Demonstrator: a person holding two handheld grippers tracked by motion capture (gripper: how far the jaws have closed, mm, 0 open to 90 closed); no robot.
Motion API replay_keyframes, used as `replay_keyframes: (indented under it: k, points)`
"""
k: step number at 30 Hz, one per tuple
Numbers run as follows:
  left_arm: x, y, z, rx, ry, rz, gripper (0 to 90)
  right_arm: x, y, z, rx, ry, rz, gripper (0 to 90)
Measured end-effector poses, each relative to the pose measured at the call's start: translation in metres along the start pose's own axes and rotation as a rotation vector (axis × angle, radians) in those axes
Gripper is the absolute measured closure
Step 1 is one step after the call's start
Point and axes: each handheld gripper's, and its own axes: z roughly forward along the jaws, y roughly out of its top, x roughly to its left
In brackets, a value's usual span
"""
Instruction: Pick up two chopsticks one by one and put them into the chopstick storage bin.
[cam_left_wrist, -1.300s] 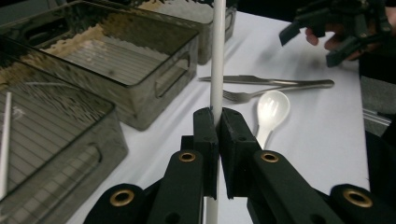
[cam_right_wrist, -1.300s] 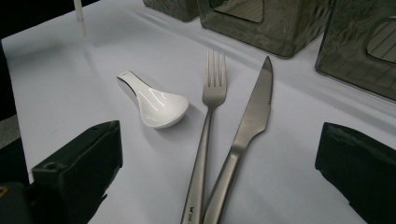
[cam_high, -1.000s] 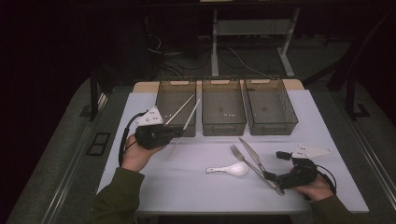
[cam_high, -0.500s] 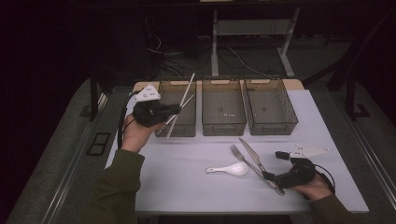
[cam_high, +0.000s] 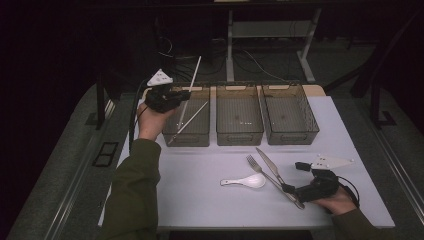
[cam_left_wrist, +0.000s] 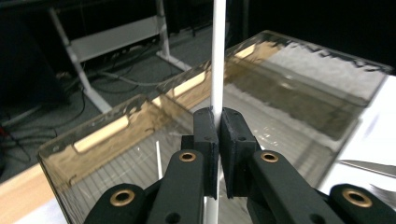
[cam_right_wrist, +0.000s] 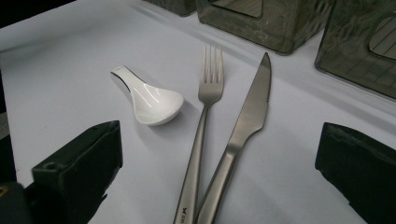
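My left gripper (cam_high: 184, 95) hovers over the near-left corner of the left clear bin (cam_high: 172, 136), shut on a white chopstick (cam_high: 194, 75) that stands steeply, tip up. In the left gripper view the chopstick (cam_left_wrist: 218, 56) runs up between the closed jaws. A second chopstick (cam_high: 192, 120) lies slanted inside that bin. A white spoon (cam_high: 247, 181), a fork (cam_high: 257, 166) and a knife (cam_high: 269, 162) lie on the white table. My right gripper (cam_high: 294, 179) rests open at the knife's handle end. In the right gripper view the spoon (cam_right_wrist: 154, 100), fork (cam_right_wrist: 205, 107) and knife (cam_right_wrist: 250, 112) lie between the wide jaws.
Three clear bins stand in a row at the back of the table (cam_high: 200, 205); the middle bin (cam_high: 239, 135) and right bin (cam_high: 290, 136) hold nothing I can see. Cables and a metal frame (cam_high: 230, 30) sit on the dark floor beyond.
The left gripper has lifted and moved away from me, over the left bin, carrying the chopstick, which now stands steeper. The right gripper has stayed put.
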Motion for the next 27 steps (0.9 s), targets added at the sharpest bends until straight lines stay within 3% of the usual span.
replay_keyframes:
  k: [3,10,14,18,21,27]
  points:
    - [0.005,-0.007,0.014,0.053,0.011,-0.015,85.0,0.0,0.0,-0.001,-0.002,0.002,-0.001,0.8]
    - [0.009,-0.021,0.031,0.184,0.03,0.002,85.0,0.0,0.0,-0.001,-0.005,0.003,0.003,0.8]
    - [0.013,-0.032,0.035,0.238,0.034,-0.026,85.0,0.0,0.0,-0.002,-0.006,0.001,0.003,0.8]
    - [0.015,-0.041,0.04,0.268,0.028,-0.047,84.9,0.0,0.0,-0.002,-0.005,0.002,0.002,0.8]
    - [0.016,-0.044,0.043,0.303,0.026,-0.037,84.7,0.0,0.0,-0.002,-0.005,0.001,0.004,0.8]
    - [0.015,-0.046,0.052,0.341,0.057,-0.036,84.2,0.0,0.0,-0.002,-0.005,0.001,0.004,0.8]
